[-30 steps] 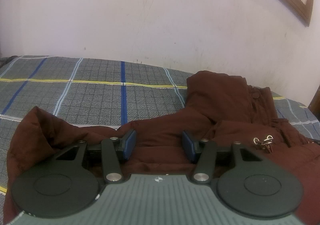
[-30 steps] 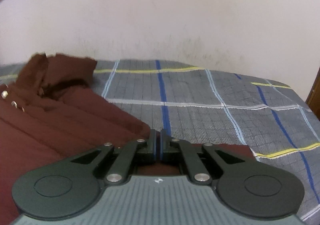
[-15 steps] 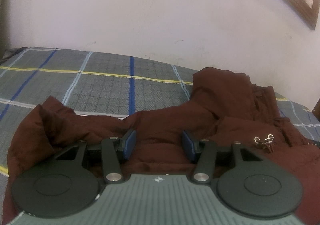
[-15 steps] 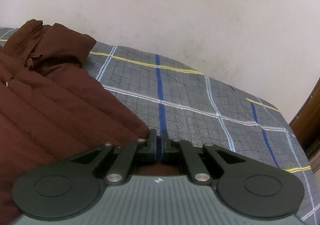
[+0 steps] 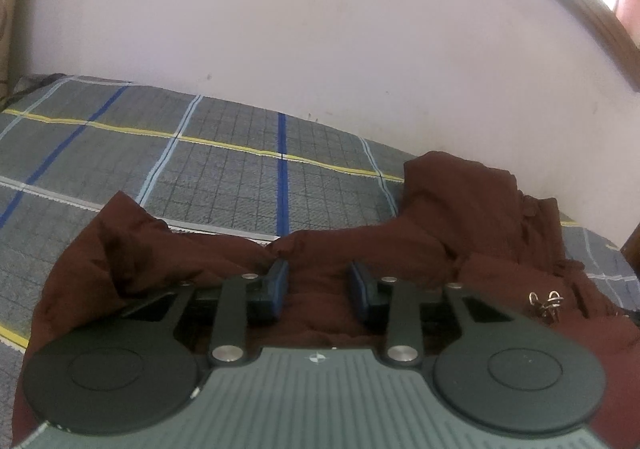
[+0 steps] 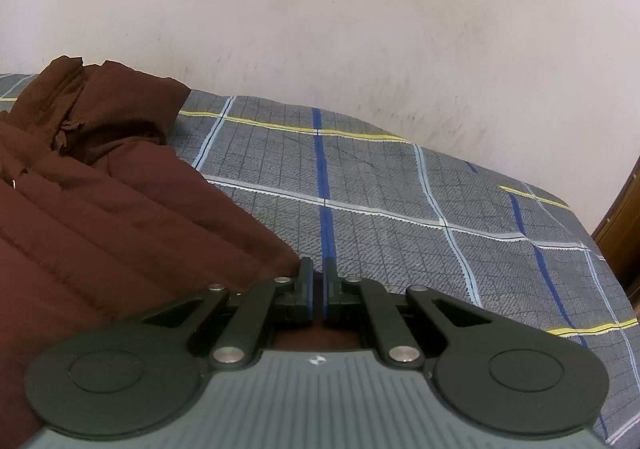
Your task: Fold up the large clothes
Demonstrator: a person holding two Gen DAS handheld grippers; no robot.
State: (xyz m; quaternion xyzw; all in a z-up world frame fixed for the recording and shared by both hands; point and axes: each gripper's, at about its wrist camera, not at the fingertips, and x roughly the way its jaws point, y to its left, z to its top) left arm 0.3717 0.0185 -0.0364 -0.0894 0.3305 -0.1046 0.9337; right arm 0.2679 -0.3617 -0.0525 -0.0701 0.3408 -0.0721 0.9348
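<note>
The left gripper (image 5: 320, 285) is wide apart over the puffy dark-red jacket (image 5: 460, 217). The right gripper (image 6: 318, 289) pinches the jacket's edge on the grey checked bed cover (image 6: 400, 229).

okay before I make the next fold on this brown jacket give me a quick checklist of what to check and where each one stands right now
1. Right gripper has a grip: ok. Its jaws are shut on an edge of the brown jacket.
2. Left gripper has a grip: not ok. Its jaws stand open, with jacket fabric between them but not pinched.
3. Free room to fold onto: ok. The plaid bedspread lies bare to the right of the jacket.
4. Jacket lying flat: not ok. The collar end is bunched up and the near sleeve is rumpled.
5. Metal hooks clear of the fold: cannot tell. They lie on the fabric right of the left gripper.
</note>
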